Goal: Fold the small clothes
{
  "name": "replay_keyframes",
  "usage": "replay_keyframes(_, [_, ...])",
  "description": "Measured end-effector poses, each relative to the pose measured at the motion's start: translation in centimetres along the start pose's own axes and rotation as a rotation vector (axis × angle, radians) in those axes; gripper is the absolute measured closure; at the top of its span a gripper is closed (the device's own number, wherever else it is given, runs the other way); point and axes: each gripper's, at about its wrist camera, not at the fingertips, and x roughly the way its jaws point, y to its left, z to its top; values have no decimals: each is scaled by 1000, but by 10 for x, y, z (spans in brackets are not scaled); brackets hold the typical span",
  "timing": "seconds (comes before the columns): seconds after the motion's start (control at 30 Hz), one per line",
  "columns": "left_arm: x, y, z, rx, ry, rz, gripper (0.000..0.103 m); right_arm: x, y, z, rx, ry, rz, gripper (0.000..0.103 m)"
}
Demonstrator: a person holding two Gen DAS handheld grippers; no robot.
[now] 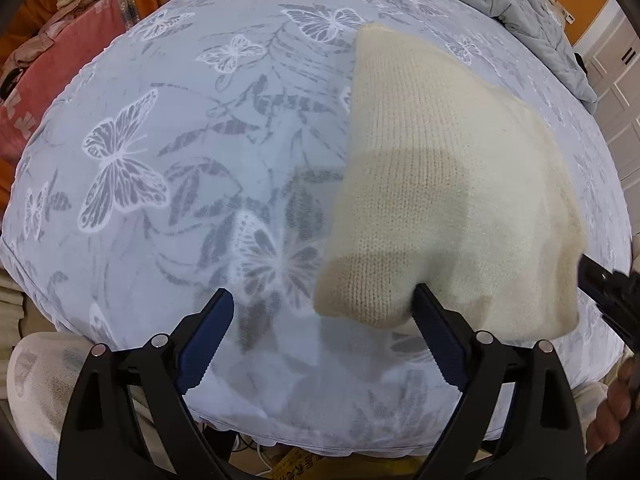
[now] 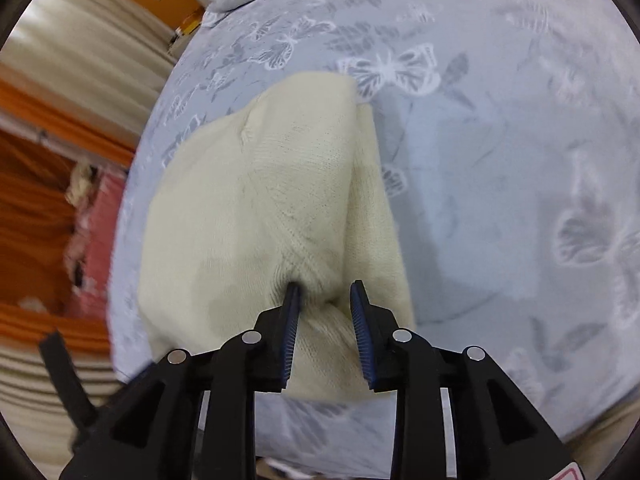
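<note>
A cream knit garment (image 1: 448,184) lies folded on the butterfly-print bedsheet (image 1: 168,128). My left gripper (image 1: 322,296) hangs just over its near left corner and is open wide; the corner sits between the fingers, and the right fingertip (image 1: 424,300) overlaps the knit edge. In the right wrist view the garment (image 2: 248,208) shows a sleeve folded over its right side. My right gripper (image 2: 326,290) stands over the garment's near edge, jaws a little apart. A pinched-up ridge of knit lies between them, against the left pad, with a shadowed gap before the right pad. The right gripper's body (image 1: 608,292) shows at the left wrist view's right edge.
A grey quilt (image 1: 532,12) is bunched at the far end of the bed. A pink cloth pile (image 1: 52,80) lies beyond the bed's left side. The bed's near edge (image 1: 320,440) is just below the grippers. A person's light trouser leg (image 1: 36,392) and hand (image 1: 616,408) are close by.
</note>
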Motion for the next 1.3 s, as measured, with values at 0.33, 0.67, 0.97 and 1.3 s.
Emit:
replay_keyframes(0.33, [5, 4, 3, -3, 9, -14, 11, -23, -10, -8, 69, -69, 158, 44])
replay_keyframes(0.67, [2, 2, 5, 5, 0, -3, 11, -28, 22, 5, -86, -148, 80, 86])
replay_keyframes(0.97, [2, -18, 0, 82, -11, 61, 11, -29, 5, -5, -84, -118, -87, 73])
replay_keyframes(1.3, [-58, -41, -63, 156, -144, -31, 11, -76, -22, -103, -99, -209, -242, 59])
